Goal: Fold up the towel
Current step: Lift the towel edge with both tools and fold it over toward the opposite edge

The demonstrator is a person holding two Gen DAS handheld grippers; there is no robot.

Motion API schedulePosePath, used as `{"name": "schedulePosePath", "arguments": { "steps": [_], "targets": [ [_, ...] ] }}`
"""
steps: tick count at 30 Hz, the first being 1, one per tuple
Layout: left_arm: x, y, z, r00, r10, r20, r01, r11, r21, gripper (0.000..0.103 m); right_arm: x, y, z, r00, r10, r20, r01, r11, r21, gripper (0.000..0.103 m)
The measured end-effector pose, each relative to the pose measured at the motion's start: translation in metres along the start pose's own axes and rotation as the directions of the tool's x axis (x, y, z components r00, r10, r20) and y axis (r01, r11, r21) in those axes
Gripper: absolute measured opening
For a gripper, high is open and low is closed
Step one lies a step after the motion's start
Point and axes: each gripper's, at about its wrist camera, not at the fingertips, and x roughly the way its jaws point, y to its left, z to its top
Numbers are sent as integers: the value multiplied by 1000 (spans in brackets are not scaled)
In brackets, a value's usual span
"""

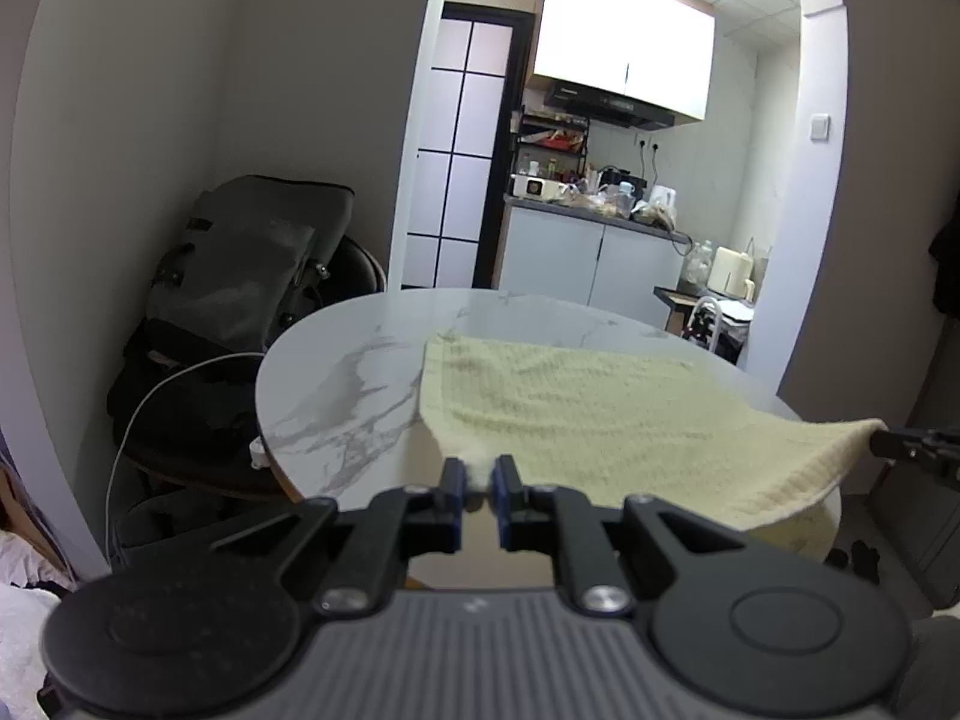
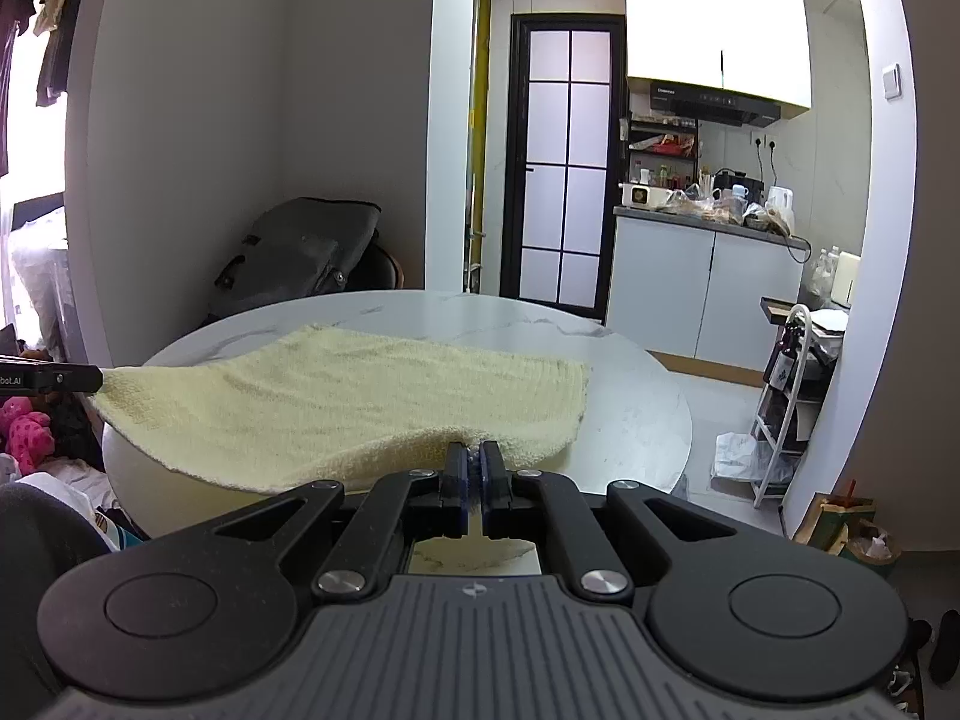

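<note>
Pale yellow towel (image 1: 600, 414) is spread over the round marble table (image 1: 336, 384), its near edge lifted off the surface. One near corner is clamped in the left gripper (image 1: 478, 471), the other is pinched by the right gripper (image 2: 474, 456). Beyond, a dark bag (image 1: 252, 264) is seen against the wall

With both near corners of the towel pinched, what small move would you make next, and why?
Probably carry both corners forward toward the far edge. The left tool and right tool each pinch a near corner of the towel, lifted off the table, while the far half lies flat, ready to be folded over.
</note>
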Motion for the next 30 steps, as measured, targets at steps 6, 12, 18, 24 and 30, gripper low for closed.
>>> {"name": "schedulePosePath", "arguments": {
  "steps": [6, 12, 18, 24, 30],
  "targets": [
    [-1, -3, 2, 1000, -1, 6, 1, 1000, 4, 11, 1, -3, 3, 1000, 0, 6, 0, 1000, -2, 4],
    [4, -4, 4, 1000, 2, 4, -2, 1000, 2, 11, 6, -5, 3, 1000, 0, 1, 0, 1000, -2, 4],
    [11, -4, 6, 1000, 5, 1, -5, 1000, -3, 11, 12, -7, 3, 1000, -1, -4, 1, 1000, -2, 4],
    [20, -4, 5, 1000, 3, -14, -3, 1000, -3, 11, 17, -9, 2, 1000, -1, -9, 1, 1000, -3, 4],
    [27, -4, 4, 1000, 3, -22, -3, 1000, -7, 11, 22, -10, 2, 1000, -3, -15, 3, 1000, -5, 4]
  ]
}}
